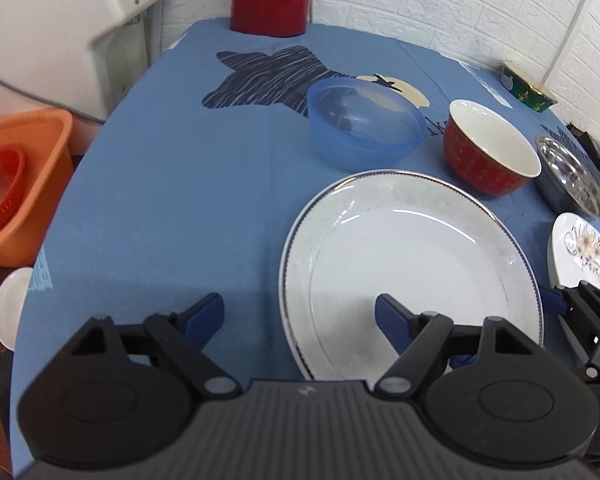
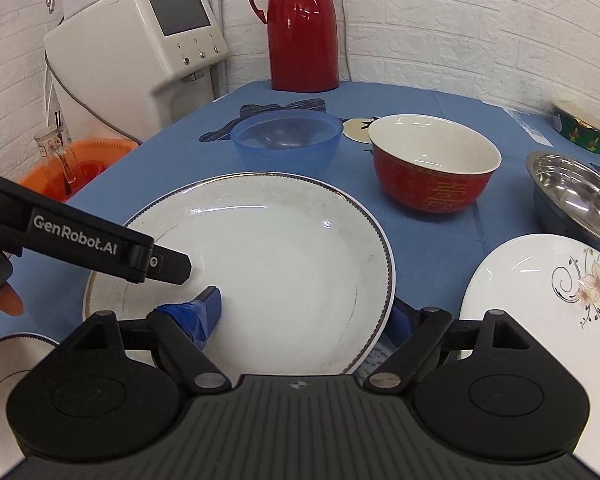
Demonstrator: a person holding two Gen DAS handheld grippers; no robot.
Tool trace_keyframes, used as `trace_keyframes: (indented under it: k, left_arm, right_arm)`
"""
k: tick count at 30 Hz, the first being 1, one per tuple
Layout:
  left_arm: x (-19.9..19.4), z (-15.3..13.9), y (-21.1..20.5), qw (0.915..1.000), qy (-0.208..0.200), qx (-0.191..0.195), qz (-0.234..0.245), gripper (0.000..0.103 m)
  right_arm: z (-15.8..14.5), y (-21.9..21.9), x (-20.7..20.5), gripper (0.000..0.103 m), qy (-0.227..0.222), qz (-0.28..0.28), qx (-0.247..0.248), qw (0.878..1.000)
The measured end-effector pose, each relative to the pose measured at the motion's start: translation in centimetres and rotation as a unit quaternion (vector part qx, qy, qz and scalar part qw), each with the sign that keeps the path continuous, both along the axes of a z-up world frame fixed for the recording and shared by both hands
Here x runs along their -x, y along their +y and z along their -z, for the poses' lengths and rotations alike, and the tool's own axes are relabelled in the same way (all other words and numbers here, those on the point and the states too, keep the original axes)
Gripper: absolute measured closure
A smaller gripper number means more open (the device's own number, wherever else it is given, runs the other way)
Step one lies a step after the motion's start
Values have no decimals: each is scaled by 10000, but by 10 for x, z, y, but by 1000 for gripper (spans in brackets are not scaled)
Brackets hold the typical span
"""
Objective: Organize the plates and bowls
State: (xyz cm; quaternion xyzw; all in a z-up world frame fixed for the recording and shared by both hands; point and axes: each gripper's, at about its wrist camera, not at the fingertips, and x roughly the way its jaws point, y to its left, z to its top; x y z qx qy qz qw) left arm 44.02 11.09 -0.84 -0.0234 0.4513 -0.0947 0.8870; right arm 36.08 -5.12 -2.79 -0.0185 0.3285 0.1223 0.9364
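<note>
Left wrist view showed the left gripper (image 1: pixel 300 314) with its fingers spread wide and nothing between them, one blue pad over the blue tablecloth (image 1: pixel 160 200) and the other above the near part of the large white plate (image 1: pixel 412 264). That plate lay flat on the cloth, close in front of both cameras. Behind it stood a translucent blue bowl (image 1: pixel 366 124) and, to its right, a red bowl (image 1: pixel 488 148) with a white inside, both upright and apart from the plate. Farther right sat a steel bowl (image 1: pixel 572 176) and, nearer, a flowered plate (image 1: pixel 584 256) lying just beside the large plate.

In the right wrist view the right gripper (image 2: pixel 308 312) was also wide open and gripped nothing: its left pad sat over the white plate's surface, while its right pad was low beyond the plate's rim, so the rim lay between them. Whether either pad touched the plate could not be told. The left gripper's black body reached in from the left over the same plate, with part of a hand (image 2: pixel 0 300) at the frame edge. A red thermos (image 2: pixel 302 28) stood at the table's far end, by a white dispenser (image 2: pixel 140 52).
</note>
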Motion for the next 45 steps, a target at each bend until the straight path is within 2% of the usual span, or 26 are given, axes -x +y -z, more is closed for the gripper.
trace_keyframes:
  k: [1, 2, 3, 4, 9, 12, 16, 23, 31, 35, 40, 45]
  left_arm:
    - [1, 0, -3, 10000, -47, -81, 30, 36]
    - [3, -1, -4, 9999, -53, -31, 84, 45]
    - [4, -2, -5, 9998, -44, 59, 171, 65]
    - [4, -4, -8, 9997, -22, 98, 230, 68]
    - [1, -5, -9, 9999, -6, 98, 74, 68]
    - [2, -9, -13, 9999, -123, -29, 65, 68]
    - [2, -16, -13, 9995, -274, -134, 13, 69]
    - [15, -31, -8, 9990, -443, -68, -17, 69]
    - [61, -61, 5, 9963, -854, -17, -127, 70]
    - [90, -71, 17, 9950, -982, -1, -169, 70]
    - [133, -75, 29, 9922, -1211, -78, -285, 69]
    - [171, -64, 35, 9913, -1261, -218, -303, 67]
  right_arm:
    - [1, 0, 1, 32, -31, -12, -3, 10000]
    - [1, 0, 1, 32, -38, -34, -15, 10000]
    - [0, 0, 1, 32, -14, -53, -36, 10000]
    - [-1, -1, 1, 32, 21, -89, -101, 9999]
    - [-7, 0, 0, 32, 245, 193, -468, 9984]
    - [-11, -1, -1, 32, 309, 308, -666, 9968]
    - [-17, 2, 2, 31, 200, 265, -675, 9972]
    - [-29, 1, 11, 31, 13, 250, -789, 9966]
    - [-53, 8, 49, 30, -334, 87, -822, 9960]
    - [-60, 13, 72, 29, -357, 0, -943, 9949]
    - [-56, 24, 99, 28, -133, -94, -1106, 9937]
    - [-42, 33, 125, 28, 132, -125, -1330, 9910]
